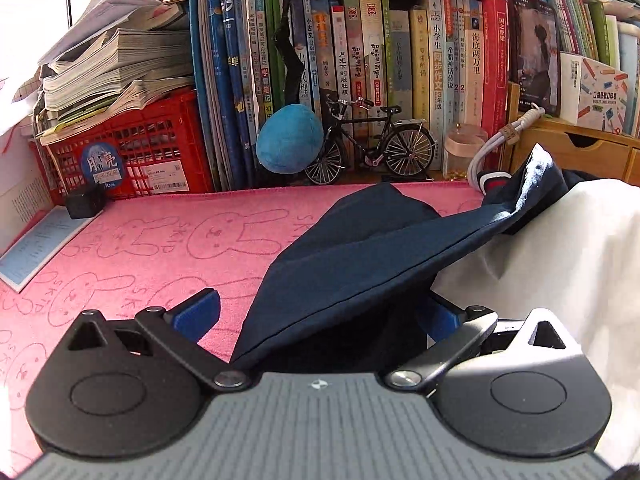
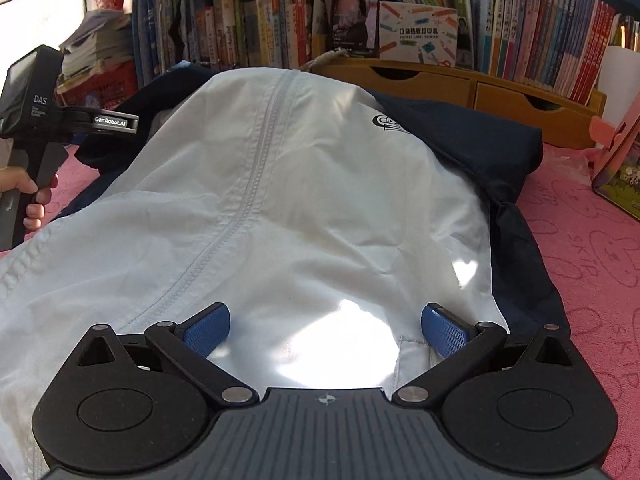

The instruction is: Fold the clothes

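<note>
Left tool (image 1: 316,312) stands wide open with the jacket's navy sleeve (image 1: 360,248) draped between its fingers, ungripped; right tool (image 2: 326,330), equally wide, hovers empty over the white jacket front (image 2: 260,200), perhaps to flatten it.

FREE: bare pink surface (image 1: 132,248) left of and ahead of left claw (image 1: 320,312) | BLOCKED AHEAD: red crate (image 1: 132,148), book row (image 1: 360,72), model bicycle (image 1: 372,144) | BLOCKED RIGHT: raised navy sleeve (image 1: 360,256), white jacket (image 2: 280,200) filling span ahead of right claw (image 2: 326,328)
</note>
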A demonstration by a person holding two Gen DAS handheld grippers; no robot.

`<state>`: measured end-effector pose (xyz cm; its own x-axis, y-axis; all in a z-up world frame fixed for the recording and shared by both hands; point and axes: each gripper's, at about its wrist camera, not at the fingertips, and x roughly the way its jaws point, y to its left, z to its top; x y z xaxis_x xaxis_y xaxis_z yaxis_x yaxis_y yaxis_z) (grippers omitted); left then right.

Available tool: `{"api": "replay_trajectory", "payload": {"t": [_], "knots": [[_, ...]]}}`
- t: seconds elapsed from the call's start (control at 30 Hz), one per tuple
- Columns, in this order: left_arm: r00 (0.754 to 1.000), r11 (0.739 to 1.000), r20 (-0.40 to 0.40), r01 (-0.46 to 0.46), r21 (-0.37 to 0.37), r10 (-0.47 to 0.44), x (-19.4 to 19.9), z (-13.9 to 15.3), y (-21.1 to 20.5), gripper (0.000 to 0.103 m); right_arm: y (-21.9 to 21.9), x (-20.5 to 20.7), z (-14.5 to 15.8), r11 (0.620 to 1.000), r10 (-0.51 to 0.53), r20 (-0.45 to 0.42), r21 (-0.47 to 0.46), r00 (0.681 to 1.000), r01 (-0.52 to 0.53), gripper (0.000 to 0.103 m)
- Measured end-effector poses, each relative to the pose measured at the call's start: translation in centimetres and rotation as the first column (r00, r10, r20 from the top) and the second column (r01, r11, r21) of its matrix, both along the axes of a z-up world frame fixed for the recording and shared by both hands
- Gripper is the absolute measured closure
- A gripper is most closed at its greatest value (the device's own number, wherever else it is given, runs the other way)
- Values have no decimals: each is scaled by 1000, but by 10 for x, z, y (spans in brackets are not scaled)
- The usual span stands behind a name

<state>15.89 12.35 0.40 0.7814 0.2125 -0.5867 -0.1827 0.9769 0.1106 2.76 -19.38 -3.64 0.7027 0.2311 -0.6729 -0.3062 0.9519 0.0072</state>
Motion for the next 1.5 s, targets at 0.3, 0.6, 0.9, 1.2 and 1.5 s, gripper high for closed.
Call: {"api": "replay_trajectory", "payload": {"t": [0.3, 0.6, 0.9, 1.2, 1.5], "knots": [[990, 987, -45, -128, 92, 133, 21, -14, 0, 16, -2, 1, 1, 1000, 1, 1, 6, 1000, -1, 0], [973, 978, 125, -204, 48, 197, 7, 27, 26, 94, -1, 2, 2, 1000, 9, 2, 6, 1000, -9, 0], [952, 964, 250, -217, 153, 175, 13, 107, 57, 85, 5, 2, 2, 999, 44, 0, 2, 999, -44, 0], [973, 964, -15, -225, 141, 229, 0, 15, 96, 80, -2, 16, 24, 992, 53, -4, 115, 999, -52, 0], [984, 980, -24, -174, 102, 177, -24, -23, 92, 69, -13, 33, 51, 966, 57, -9, 254, 998, -53, 0]]}}
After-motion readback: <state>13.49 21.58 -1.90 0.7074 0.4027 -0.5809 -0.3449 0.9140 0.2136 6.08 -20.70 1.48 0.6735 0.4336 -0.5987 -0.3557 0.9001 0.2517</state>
